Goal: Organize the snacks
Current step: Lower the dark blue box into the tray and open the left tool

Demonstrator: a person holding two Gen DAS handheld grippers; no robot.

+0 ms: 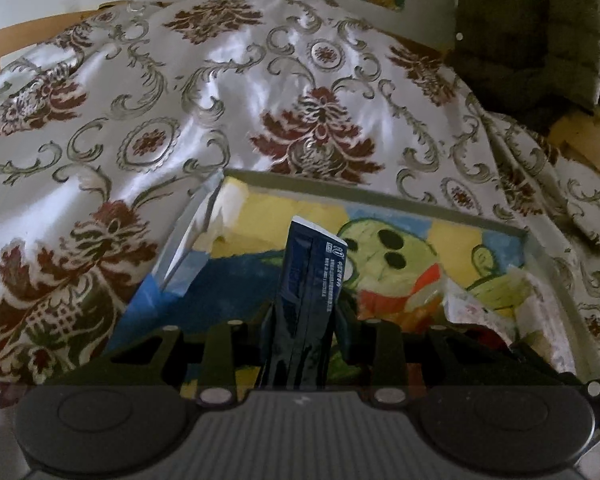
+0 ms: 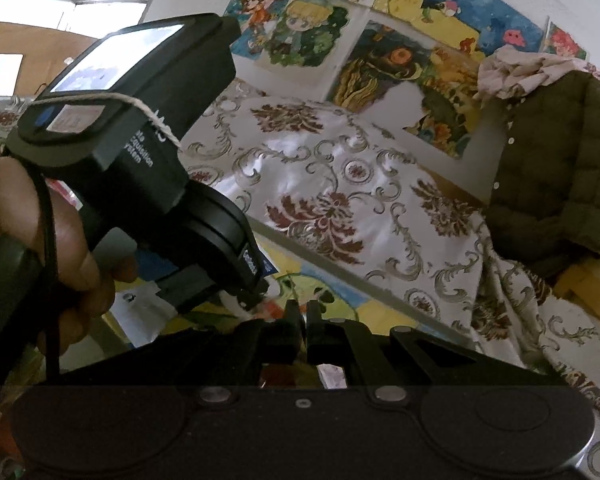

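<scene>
My left gripper is shut on a dark blue snack packet and holds it upright over a clear box lined with a colourful cartoon drawing. A white wrapped snack lies in the box at the right. In the right wrist view my right gripper has its jaws nearly together with nothing seen between them. It hovers near the box rim. The left gripper's body and the hand holding it fill the left of that view; a corner of the blue packet peeks out below it.
A white satin cloth with red floral patterns covers the surface around the box. A dark green padded jacket hangs at the right. Paintings cover the wall behind. A wooden frame shows at the right.
</scene>
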